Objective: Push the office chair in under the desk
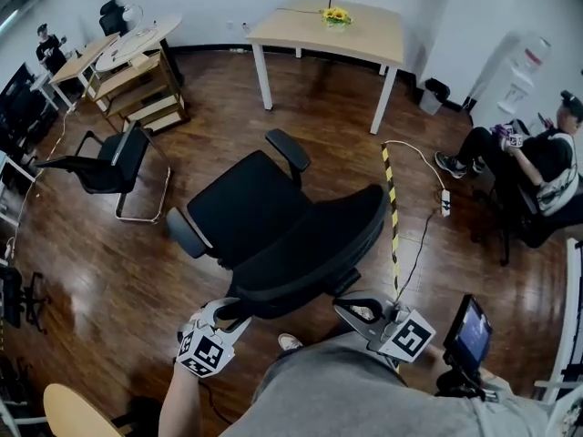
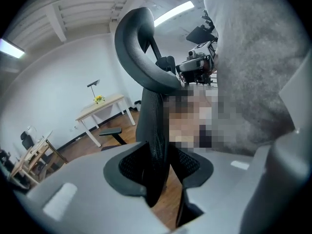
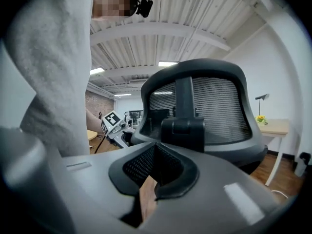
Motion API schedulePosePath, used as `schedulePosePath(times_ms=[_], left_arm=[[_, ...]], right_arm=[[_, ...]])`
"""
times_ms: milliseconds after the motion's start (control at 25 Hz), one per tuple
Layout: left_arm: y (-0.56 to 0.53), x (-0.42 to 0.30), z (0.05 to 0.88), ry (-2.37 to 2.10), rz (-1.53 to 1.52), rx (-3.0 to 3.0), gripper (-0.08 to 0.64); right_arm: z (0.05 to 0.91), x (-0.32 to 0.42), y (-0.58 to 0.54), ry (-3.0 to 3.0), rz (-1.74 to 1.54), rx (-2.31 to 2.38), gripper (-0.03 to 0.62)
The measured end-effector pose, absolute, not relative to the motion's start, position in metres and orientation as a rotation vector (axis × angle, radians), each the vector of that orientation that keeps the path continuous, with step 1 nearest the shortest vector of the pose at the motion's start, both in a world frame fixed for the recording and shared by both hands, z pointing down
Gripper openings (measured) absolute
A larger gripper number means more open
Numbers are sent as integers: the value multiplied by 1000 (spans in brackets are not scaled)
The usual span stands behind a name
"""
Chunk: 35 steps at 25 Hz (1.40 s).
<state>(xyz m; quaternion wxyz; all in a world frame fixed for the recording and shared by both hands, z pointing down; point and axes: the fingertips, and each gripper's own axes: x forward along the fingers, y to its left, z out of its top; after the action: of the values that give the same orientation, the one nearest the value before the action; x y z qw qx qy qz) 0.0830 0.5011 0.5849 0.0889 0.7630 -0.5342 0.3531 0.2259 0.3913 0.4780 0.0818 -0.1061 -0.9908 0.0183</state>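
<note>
Office chair (image 1: 273, 226) stands mid-floor right in front of the person, backrest (image 1: 310, 253) nearest, well apart from the desk (image 1: 291, 27). The left gripper (image 1: 228, 312) pinches the backrest's thin side edge btwn its pads, jaws part-way apart w/ the edge filling the gap. The right gripper (image 1: 351, 306) is pressed together on nothing, tips at the rear of the backrest; contact can't be confirmed. Seat (image 1: 246, 212) points away from the person, up-left in the head view, i.e. a bit left of the desk, not square to it. The backrest's long axis runs lower-left to upper-right. Risks, as I judge them: a one-sided pinch plus a bare push on the other side could spin the seat on its swivel rather than roll the base, so the chair veers. The left grip on a thin rim could slip off under load. The striped floor tape (image 1: 392, 208) and cable (image 1: 421, 235) lie just beside it on the right and could snag a castor if it drifts that way. Further off, the armrests (image 1: 290, 148) could clip a desk leg if not squared up first. Yellow flowers (image 1: 336, 15) on the desk could tip on a hard bump.
</note>
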Motion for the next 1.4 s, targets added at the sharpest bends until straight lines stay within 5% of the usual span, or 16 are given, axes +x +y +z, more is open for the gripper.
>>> schedulePosePath(times_ms=[840,1160,1400], left_arm=[[582,-23,591,-1194,1211,2413,140],[599,-53,593,-1073,1356,2319,141],[604,-72,593,-1011,1449,2247,144]], right_arm=[[514,230,360,-2615,-591,-148,8],[542,212,316,-2281,-921,-325,235],[573,176,335,-2104,-1056,-551,262]])
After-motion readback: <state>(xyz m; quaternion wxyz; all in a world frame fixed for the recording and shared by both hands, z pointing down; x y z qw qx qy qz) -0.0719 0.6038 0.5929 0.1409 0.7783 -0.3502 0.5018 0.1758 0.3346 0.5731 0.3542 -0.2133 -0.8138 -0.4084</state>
